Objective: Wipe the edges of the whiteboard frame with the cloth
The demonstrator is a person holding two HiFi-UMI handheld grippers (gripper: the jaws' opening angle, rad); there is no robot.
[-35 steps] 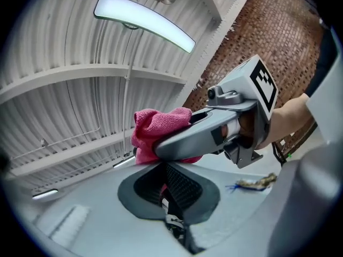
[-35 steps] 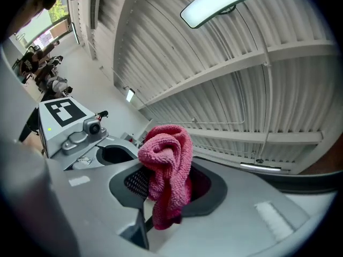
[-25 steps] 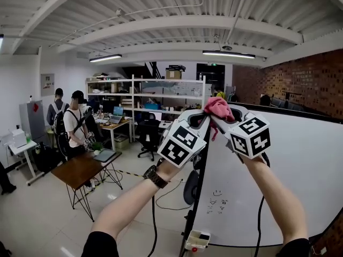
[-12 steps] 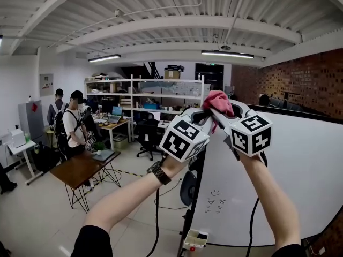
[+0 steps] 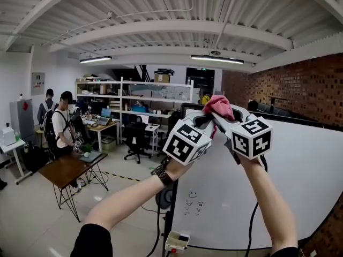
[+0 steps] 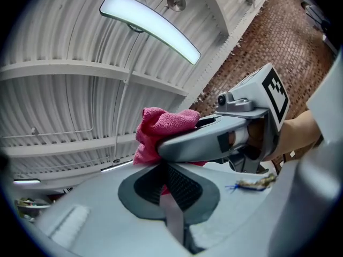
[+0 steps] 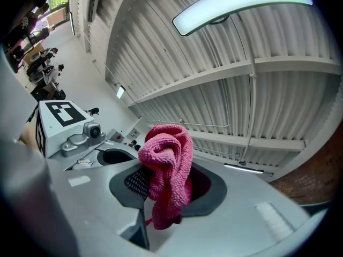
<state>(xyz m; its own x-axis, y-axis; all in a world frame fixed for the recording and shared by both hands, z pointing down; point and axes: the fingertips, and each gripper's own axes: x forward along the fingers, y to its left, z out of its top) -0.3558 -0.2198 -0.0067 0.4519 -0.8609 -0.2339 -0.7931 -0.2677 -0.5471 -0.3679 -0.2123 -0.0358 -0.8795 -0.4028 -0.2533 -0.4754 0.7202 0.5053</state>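
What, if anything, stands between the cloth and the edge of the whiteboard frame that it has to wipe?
Nothing visible does. The cloth, clamped in the right gripper, is held up by the top corner of the whiteboard frame. In the head view no object lies between them.

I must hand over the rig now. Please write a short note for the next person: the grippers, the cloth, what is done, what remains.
Right gripper: shut on the pink cloth.
Left gripper: jaws together, apparently pinching the same cloth's lower part.
Both are raised near the top left corner of the whiteboard frame; contact with it cannot be seen.
Done: cloth is in grip. Which edges are wiped cannot be told.
Left: wipe along the frame edges.
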